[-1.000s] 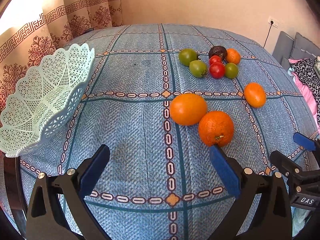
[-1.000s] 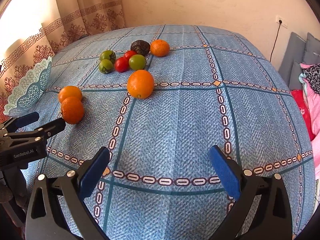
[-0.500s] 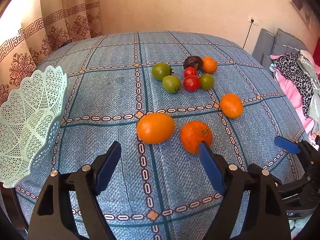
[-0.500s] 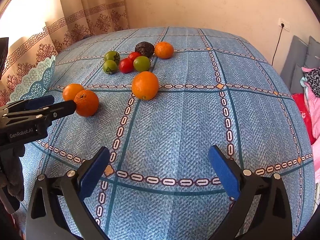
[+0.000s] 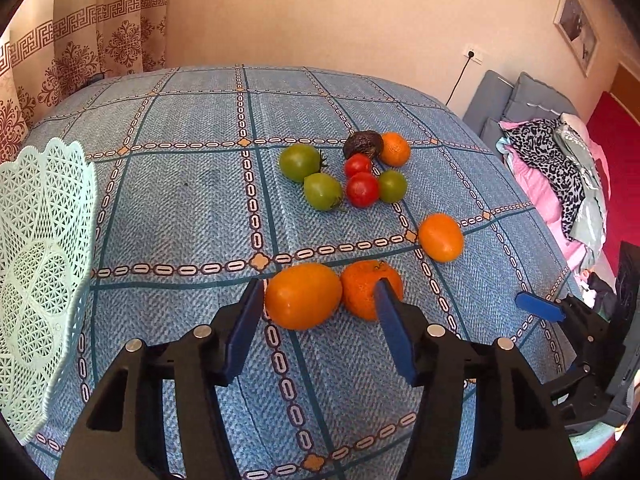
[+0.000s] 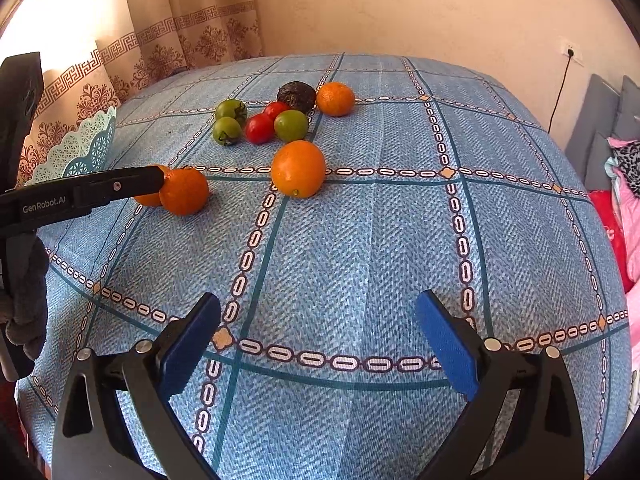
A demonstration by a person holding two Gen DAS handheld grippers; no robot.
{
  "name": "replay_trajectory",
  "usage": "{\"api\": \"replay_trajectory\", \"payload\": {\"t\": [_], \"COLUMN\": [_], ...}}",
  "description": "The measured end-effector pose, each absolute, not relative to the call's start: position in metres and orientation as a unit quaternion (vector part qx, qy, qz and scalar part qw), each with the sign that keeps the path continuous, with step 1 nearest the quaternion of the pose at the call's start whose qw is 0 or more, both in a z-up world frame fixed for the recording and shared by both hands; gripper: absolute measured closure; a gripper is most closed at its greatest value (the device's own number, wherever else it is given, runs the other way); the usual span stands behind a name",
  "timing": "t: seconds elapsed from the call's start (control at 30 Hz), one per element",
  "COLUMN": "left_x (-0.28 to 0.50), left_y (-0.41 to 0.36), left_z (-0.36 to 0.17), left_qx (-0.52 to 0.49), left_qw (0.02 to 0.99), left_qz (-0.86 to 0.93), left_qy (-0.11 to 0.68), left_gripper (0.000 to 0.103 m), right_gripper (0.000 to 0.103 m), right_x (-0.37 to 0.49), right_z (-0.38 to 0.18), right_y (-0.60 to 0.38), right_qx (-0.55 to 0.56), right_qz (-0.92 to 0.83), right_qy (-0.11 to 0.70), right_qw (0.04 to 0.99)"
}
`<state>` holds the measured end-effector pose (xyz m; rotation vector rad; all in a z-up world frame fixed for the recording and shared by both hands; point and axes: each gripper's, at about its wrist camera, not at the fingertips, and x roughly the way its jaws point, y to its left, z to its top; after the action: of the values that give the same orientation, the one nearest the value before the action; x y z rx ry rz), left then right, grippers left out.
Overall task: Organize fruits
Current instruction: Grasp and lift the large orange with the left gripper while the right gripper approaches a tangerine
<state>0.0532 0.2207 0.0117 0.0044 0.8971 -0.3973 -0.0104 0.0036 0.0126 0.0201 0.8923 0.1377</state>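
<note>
- The counter [image 5: 172,208], covered with a blue checked cloth, fills most of both views.
- A curtain [image 5: 100,28] with a brown pattern hangs in the upper left of both frames; bedding and clothes [image 5: 560,168] are heaped at the right edge of the left wrist view.
- A pale green lattice basket [image 5: 44,264] stands tilted at the left edge of the left wrist view, with nothing showing inside it; in the right wrist view only its rim [image 6: 86,148] shows at the left.
- The left hand-held gripper [image 5: 318,304] is low over the cloth with its jaws spread wide. The smooth orange fruit [image 5: 303,295] lies between the blue pads, just beside the left pad; whether they touch I cannot tell. The right pad stands in front of the rough orange [image 5: 366,286], which touches the smooth one.
- The right hand-held gripper [image 6: 318,322] hangs over bare cloth in the lower part of its view, jaws wide apart, holding nothing.
- A third orange [image 5: 441,237] lies alone, right of centre in the left wrist view.
- Toward the top centre lies a cluster: two green tomatoes [image 5: 300,162] side by side, two red tomatoes [image 5: 362,189], a smaller green one [image 5: 392,186], a dark avocado [image 5: 363,143] and a small tangerine [image 5: 395,149] touching it.
</note>
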Motion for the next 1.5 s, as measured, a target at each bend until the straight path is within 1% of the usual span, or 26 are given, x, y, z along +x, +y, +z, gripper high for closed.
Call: {"api": "replay_trajectory", "payload": {"t": [0.07, 0.27, 0.33, 0.43, 0.5, 0.67, 0.97, 1.0, 1.1, 1.2, 1.23, 1.5], "left_x": [0.049, 0.043, 0.046, 0.051, 0.055, 0.06, 0.058, 0.057, 0.055, 0.05, 0.047, 0.031], "left_y": [0.223, 0.228, 0.223, 0.214, 0.209, 0.203, 0.215, 0.216, 0.221, 0.224, 0.224, 0.243], "left_z": [0.01, 0.001, -0.005, -0.006, -0.005, -0.004, -0.002, -0.002, 0.003, 0.009, 0.011, 0.031], "left_qx": [0.015, 0.076, 0.089, 0.1, 0.103, 0.116, 0.079, 0.074, 0.065, 0.064, 0.063, 0.051], "left_qw": [0.88, 0.88, 0.878, 0.88, 0.88, 0.883, 0.889, 0.89, 0.893, 0.897, 0.899, 0.914], "left_qz": [-0.2, -0.179, -0.169, -0.165, -0.167, -0.165, -0.166, -0.166, -0.163, -0.163, -0.164, -0.153], "left_qy": [0.431, 0.433, 0.439, 0.434, 0.432, 0.424, 0.419, 0.419, 0.415, 0.406, 0.402, 0.372], "left_gripper": [0.047, 0.048, 0.055, 0.058, 0.062, 0.062, 0.064, 0.064, 0.065, 0.064, 0.064, 0.064], "right_gripper": [0.006, 0.006, 0.006, 0.006, 0.006, 0.006, 0.01, 0.011, 0.02, 0.025, 0.029, 0.029], "right_x": [-0.01, -0.009, -0.009, -0.009, -0.009, -0.01, -0.014, -0.014, -0.014, -0.01, -0.009, 0.01], "right_z": [0.012, 0.011, 0.011, 0.01, 0.01, 0.01, 0.013, 0.014, 0.016, 0.018, 0.019, 0.039], "right_y": [0.004, 0.005, 0.006, 0.006, 0.005, 0.005, 0.007, 0.008, 0.011, 0.017, 0.02, 0.068], "right_qx": [0.009, 0.005, 0.003, 0.004, 0.004, 0.006, 0.007, 0.007, 0.01, 0.016, 0.017, -0.015], "right_qz": [0.067, 0.067, 0.067, 0.067, 0.068, 0.074, 0.091, 0.093, 0.102, 0.116, 0.122, 0.15], "right_qy": [0.431, 0.431, 0.431, 0.43, 0.43, 0.429, 0.418, 0.417, 0.417, 0.424, 0.427, 0.411], "right_qw": [0.9, 0.9, 0.9, 0.9, 0.9, 0.9, 0.904, 0.904, 0.903, 0.898, 0.896, 0.899]}}
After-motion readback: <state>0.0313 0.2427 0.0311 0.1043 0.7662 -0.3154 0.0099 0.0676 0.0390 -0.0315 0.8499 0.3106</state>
